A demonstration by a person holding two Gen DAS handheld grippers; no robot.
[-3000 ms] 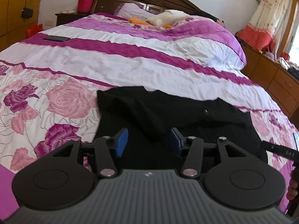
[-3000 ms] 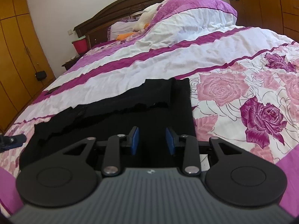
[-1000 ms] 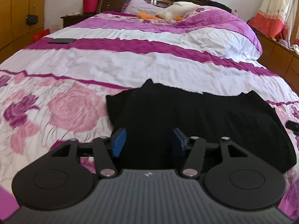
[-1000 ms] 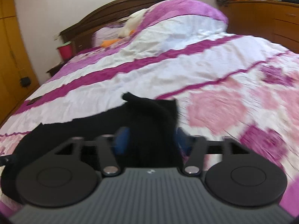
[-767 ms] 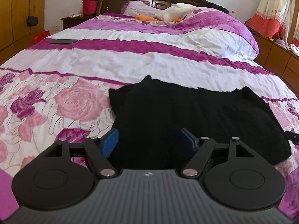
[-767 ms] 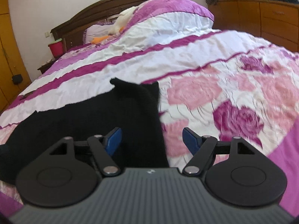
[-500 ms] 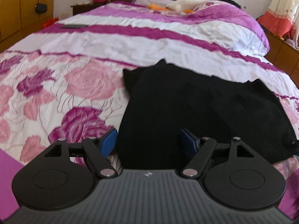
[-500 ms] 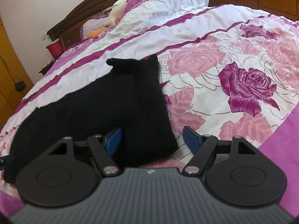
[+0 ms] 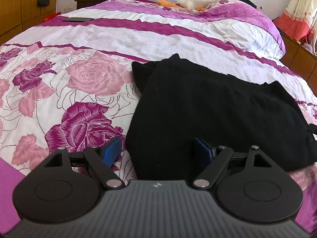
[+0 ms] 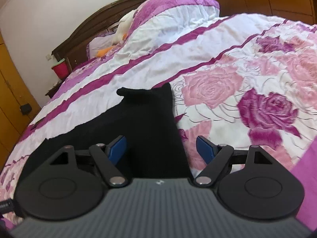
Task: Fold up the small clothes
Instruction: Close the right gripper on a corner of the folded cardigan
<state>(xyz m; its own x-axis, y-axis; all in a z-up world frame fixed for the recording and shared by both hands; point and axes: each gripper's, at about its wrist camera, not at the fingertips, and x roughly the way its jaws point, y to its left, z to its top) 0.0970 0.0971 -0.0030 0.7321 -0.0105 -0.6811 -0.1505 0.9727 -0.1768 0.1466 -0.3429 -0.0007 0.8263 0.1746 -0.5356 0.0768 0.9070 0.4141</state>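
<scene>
Black garment [image 9: 214,107] lies folded on the bed [image 9: 59,83], lower centre. Left gripper [image 9: 158,150] jaws opening, garment edge between, unpressed. Right gripper [image 10: 161,147] jaws released over garment.

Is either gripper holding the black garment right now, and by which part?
Neither. The left gripper, its jaws opening, and the right gripper stand open over the black garment, pads off the cloth.

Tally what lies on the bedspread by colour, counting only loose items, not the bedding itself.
Black: 2, the black garment and a dark flat device near the far edge.
White: 1, a plush toy by the pillows.
Orange: 1, an orange item beside the toy; what it is cannot be told.
Total: 4
</scene>
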